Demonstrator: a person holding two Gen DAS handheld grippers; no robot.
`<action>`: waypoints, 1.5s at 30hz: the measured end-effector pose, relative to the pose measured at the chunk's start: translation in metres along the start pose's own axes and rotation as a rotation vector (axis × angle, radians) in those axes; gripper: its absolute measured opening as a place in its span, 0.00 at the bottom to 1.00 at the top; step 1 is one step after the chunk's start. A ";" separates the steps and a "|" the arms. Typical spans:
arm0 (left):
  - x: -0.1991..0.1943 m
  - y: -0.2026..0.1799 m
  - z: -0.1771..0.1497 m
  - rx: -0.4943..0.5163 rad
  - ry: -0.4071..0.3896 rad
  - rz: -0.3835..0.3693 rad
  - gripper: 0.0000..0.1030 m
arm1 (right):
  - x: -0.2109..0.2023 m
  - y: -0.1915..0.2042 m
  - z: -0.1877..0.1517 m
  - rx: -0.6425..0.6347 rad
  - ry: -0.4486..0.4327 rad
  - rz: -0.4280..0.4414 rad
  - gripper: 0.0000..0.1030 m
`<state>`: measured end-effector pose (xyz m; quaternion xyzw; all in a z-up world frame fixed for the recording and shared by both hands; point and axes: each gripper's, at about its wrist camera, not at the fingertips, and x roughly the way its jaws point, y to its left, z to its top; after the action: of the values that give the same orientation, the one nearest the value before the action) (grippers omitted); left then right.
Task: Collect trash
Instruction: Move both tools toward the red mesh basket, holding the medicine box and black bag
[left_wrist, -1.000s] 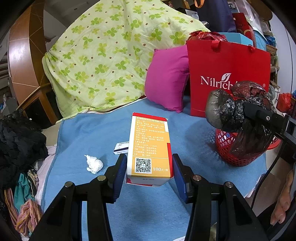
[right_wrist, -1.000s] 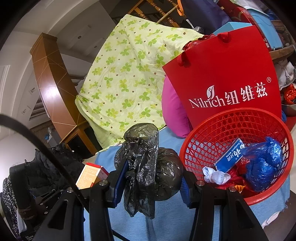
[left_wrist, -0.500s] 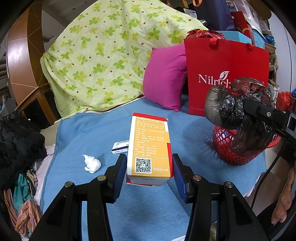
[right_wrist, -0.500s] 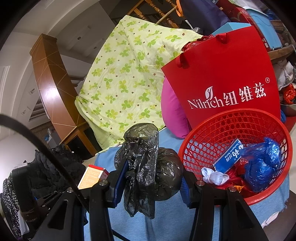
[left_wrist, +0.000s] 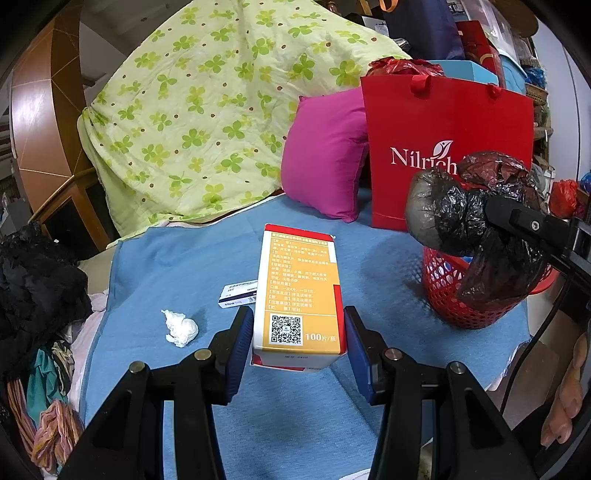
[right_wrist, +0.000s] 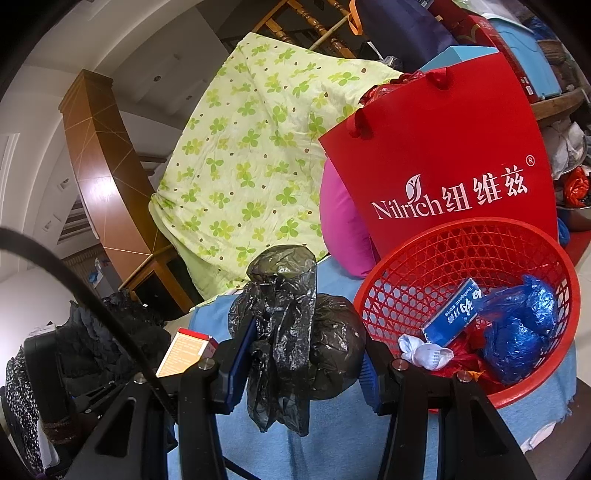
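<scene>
The left gripper holds an orange-and-white carton clamped between its blue pads, lifted clear of the blue cloth; the carton's near face shows a QR code and "100" beside Chinese print too small to read. The right gripper is closed on a crumpled black plastic bag, its loose tail hanging below the pads, raised just beside the near left rim of the red basket.

Against the frames from a second ago almost nothing differs: both grips look the same, and the background in the left wrist view has only slid slightly, the red bag's lettering sitting a touch lower and further left.

On the cloth towards its left edge lies a white tissue wad, with a small white-and-blue box just beyond it, partly behind the carton. Inside the basket are a blue box marked "Toothpaste", a white wad and a blue plastic bag.

Behind the basket stands a red paper bag printed "Nilrich" with Chinese characters, a magenta pillow beside it, then a green clover-print quilt.
</scene>
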<state>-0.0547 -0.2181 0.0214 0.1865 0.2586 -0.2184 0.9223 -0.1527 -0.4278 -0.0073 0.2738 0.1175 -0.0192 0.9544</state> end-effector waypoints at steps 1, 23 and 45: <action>0.000 0.000 0.000 0.000 0.000 -0.002 0.49 | 0.000 0.000 0.000 0.000 -0.001 -0.001 0.52; -0.004 -0.004 0.003 0.019 -0.008 -0.009 0.49 | -0.002 -0.001 0.000 0.004 -0.008 -0.005 0.52; -0.007 -0.009 0.006 0.044 -0.019 -0.023 0.49 | -0.004 -0.003 0.000 0.012 -0.017 -0.009 0.52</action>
<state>-0.0623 -0.2266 0.0278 0.2019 0.2472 -0.2362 0.9178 -0.1573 -0.4303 -0.0074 0.2787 0.1107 -0.0264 0.9536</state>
